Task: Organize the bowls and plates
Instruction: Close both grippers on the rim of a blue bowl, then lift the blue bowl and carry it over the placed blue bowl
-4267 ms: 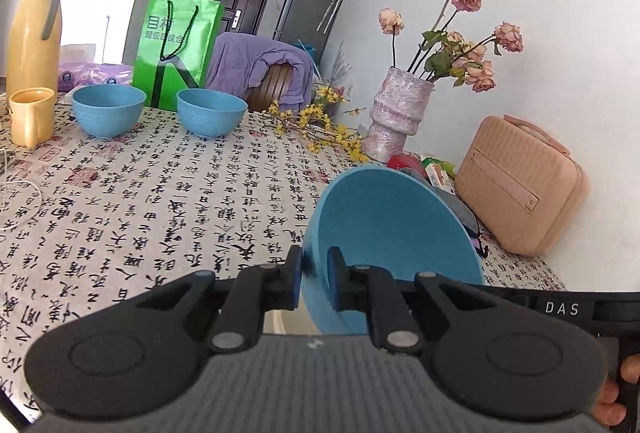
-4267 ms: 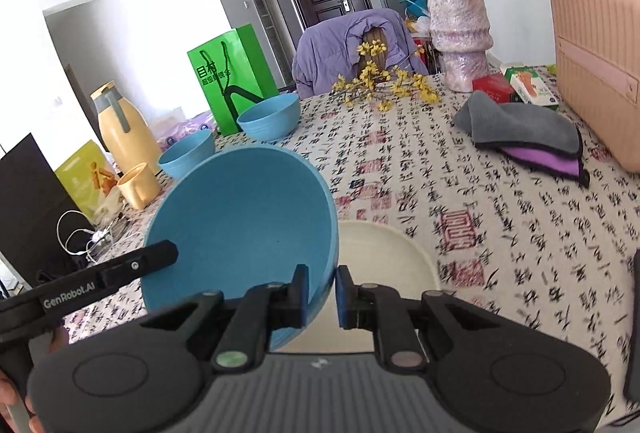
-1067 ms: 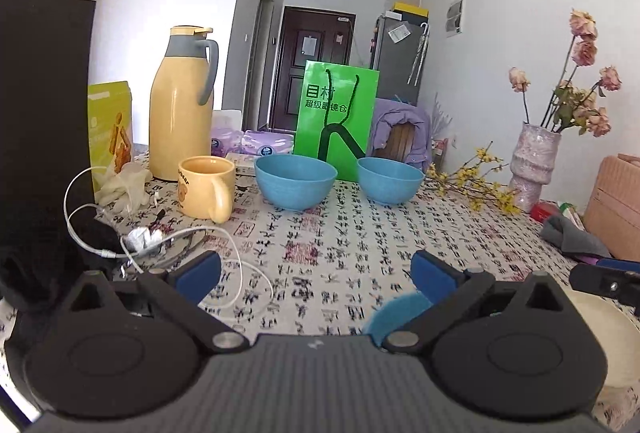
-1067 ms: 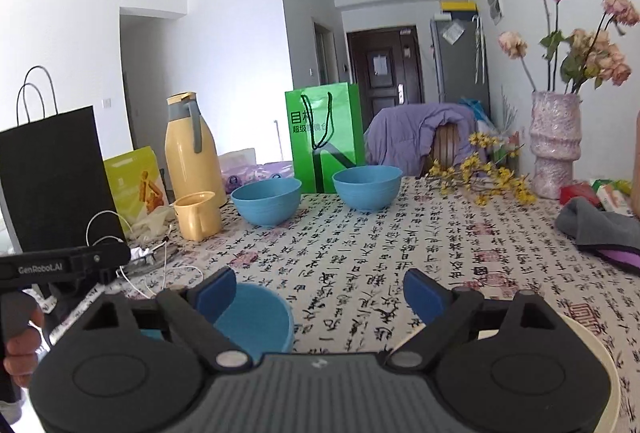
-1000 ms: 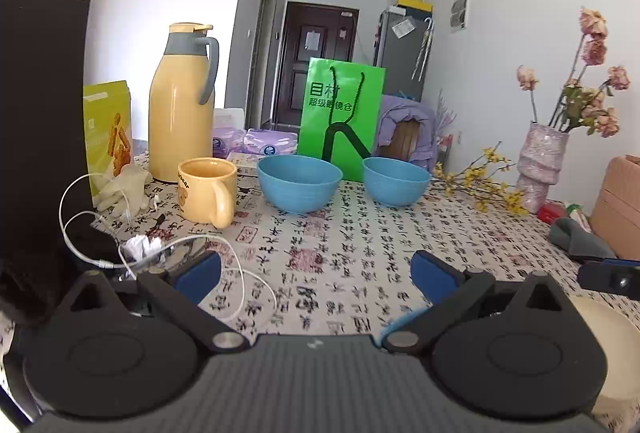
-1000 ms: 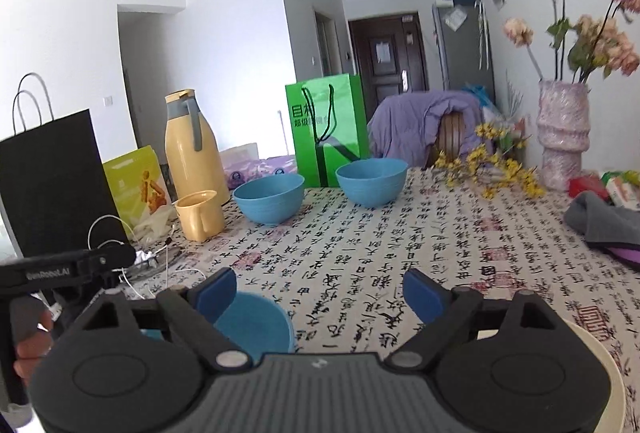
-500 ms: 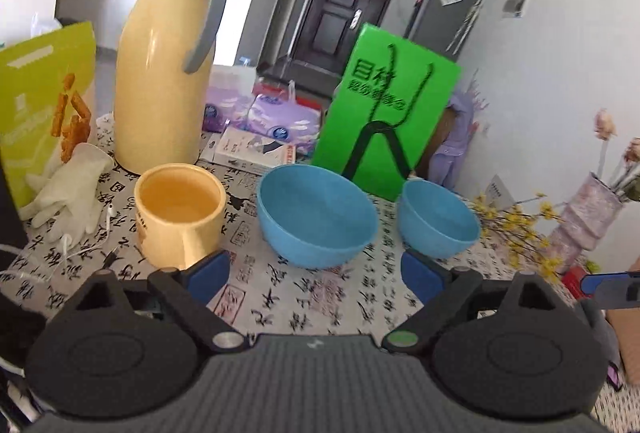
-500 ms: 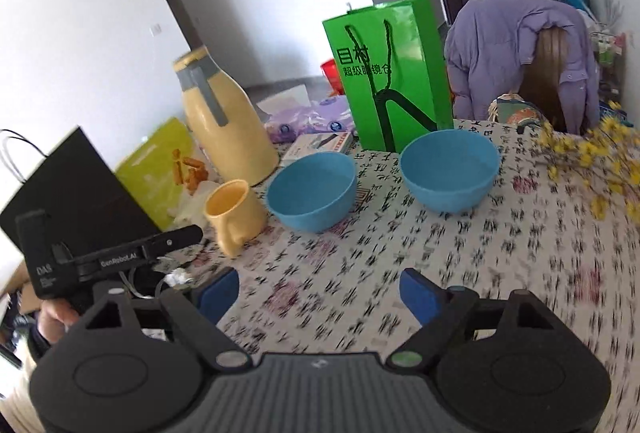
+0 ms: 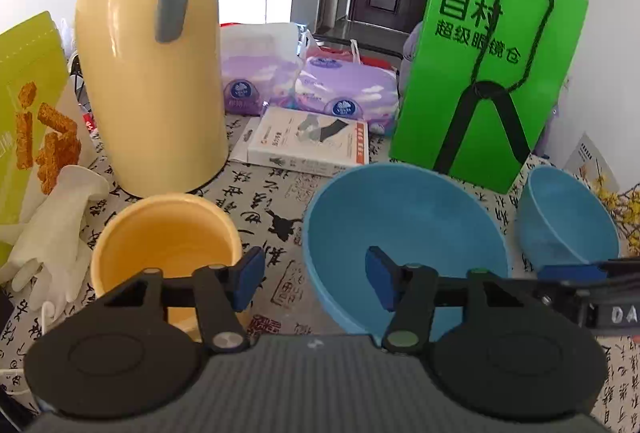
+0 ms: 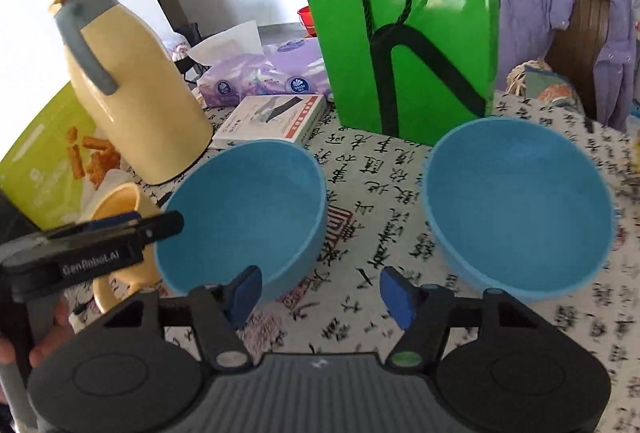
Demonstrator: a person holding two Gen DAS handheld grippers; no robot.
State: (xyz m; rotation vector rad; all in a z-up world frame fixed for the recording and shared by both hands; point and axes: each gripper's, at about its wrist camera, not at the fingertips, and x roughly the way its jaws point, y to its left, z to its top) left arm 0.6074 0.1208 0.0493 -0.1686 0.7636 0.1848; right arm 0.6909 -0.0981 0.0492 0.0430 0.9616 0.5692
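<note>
Two blue bowls stand upright on the patterned tablecloth in front of a green bag. In the left wrist view my left gripper (image 9: 314, 283) is open and straddles the near left rim of the left bowl (image 9: 404, 229); the right bowl (image 9: 564, 217) sits further right. In the right wrist view my right gripper (image 10: 320, 293) is open and empty, hovering over the cloth between the left bowl (image 10: 248, 209) and the right bowl (image 10: 516, 205). The left gripper's body (image 10: 92, 249) shows at that view's left edge.
A yellow mug (image 9: 164, 245) stands just left of the left bowl. Behind are a tall yellow thermos (image 9: 148, 73), a white box (image 9: 308, 145), tissue packs (image 9: 304, 81) and the green bag (image 9: 488, 73). A white glove (image 9: 52, 229) and snack bag (image 9: 28, 113) lie at left.
Both grippers have moved forward across the table to the two far bowls, which are now close and large. The jaws of both have narrowed but stay open. The earlier blue bowl is out of view.
</note>
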